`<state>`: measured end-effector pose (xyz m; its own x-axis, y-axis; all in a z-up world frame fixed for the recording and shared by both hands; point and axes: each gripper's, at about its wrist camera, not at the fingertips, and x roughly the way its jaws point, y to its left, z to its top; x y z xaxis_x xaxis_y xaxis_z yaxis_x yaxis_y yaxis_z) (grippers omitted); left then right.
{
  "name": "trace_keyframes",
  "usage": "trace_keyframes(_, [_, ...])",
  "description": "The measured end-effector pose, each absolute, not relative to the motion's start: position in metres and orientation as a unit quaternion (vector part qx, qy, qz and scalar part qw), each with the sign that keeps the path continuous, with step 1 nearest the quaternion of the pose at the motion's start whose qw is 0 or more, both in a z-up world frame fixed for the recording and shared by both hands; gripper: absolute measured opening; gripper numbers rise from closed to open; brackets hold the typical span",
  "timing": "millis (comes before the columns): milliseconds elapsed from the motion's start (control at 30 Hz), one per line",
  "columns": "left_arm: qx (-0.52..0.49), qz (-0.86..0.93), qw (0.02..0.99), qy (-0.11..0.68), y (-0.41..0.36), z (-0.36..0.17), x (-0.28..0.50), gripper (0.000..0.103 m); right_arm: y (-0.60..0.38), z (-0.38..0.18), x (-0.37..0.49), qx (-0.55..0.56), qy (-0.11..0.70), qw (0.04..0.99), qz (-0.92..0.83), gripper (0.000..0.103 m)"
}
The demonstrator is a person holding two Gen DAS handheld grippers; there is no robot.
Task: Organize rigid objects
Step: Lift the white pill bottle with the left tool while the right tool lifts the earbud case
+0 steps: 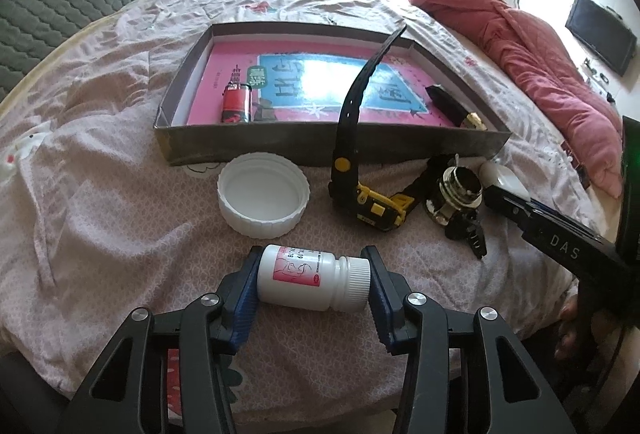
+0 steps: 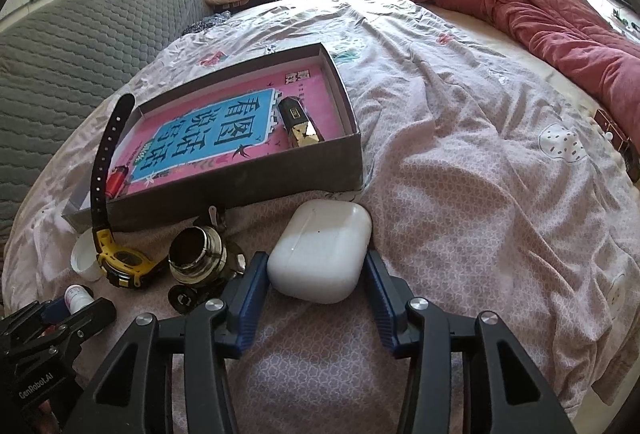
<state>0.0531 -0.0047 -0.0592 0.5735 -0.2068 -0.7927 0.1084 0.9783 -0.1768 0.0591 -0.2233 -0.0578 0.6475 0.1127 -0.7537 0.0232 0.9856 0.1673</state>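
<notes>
Left wrist view: the left gripper has its blue pads against both ends of the white pill bottle, which lies on its side on the bedsheet, gripped end to end. Best to lift it straight, I'd judge, so the round body doesn't roll, then carry it over the near wall of the tray. Count here: one loose white lid, one yellow-and-black watch, one brass fitting, one red battery in the tray. Right wrist view: the right gripper straddles the white earbud case just outside the tray; its left pad touches, the right one shows a sliver of gap, not yet clamped. Squeeze squarely on the flat sides. One black-and-gold box inside the tray.
</notes>
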Motion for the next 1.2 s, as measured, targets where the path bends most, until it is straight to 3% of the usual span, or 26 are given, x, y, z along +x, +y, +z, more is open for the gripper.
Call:
trace_keyframes(700, [-0.064,-0.100,0.885,0.451,-0.003,-0.055,0.052,0.050,-0.219,-0.053,0.072,0.038,0.388,0.921,0.001,0.045])
trace_keyframes(1200, [-0.071,-0.096,0.892,0.436,0.004,-0.048,0.050,0.050,-0.239,-0.049,0.070,0.101,0.378,0.920,0.029,0.042])
